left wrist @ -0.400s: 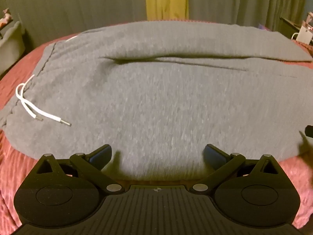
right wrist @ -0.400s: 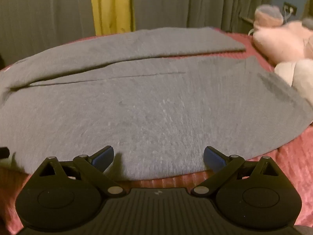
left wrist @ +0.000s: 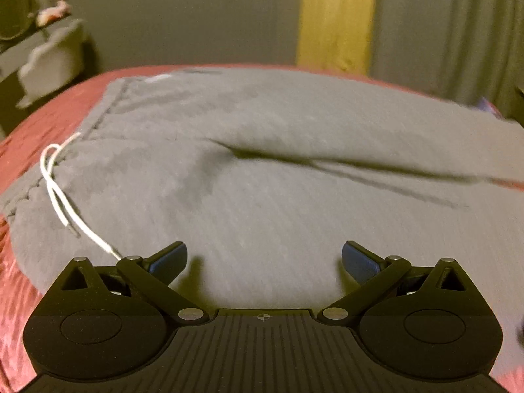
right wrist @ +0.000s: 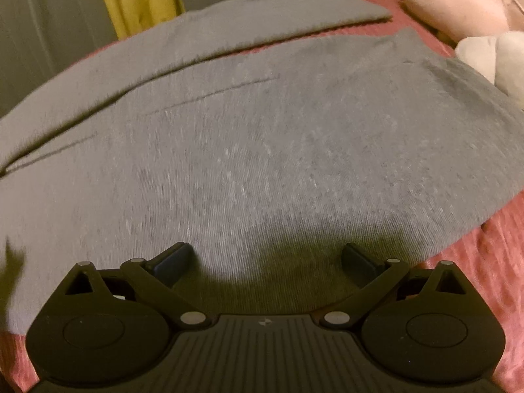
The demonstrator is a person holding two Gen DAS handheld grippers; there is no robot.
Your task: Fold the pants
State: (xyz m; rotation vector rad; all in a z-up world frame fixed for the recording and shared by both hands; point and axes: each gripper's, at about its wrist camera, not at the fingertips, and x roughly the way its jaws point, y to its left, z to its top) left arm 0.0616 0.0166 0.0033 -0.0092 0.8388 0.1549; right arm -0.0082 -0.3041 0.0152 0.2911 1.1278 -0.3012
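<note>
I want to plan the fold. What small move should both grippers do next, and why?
Probably lower and close both on the near edge of the pants. The left gripper and right gripper are open, holding nothing, and the pants lie flat, unfolded.

Left hand-held gripper (left wrist: pixel 264 258) agape; right hand-held gripper (right wrist: pixel 266 258) likewise.

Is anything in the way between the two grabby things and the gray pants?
Nothing visible is. The left hand-held gripper and right hand-held gripper are both open right over the near edge of the gray pants. The white drawstring lies just off to the left gripper's left side.
</note>
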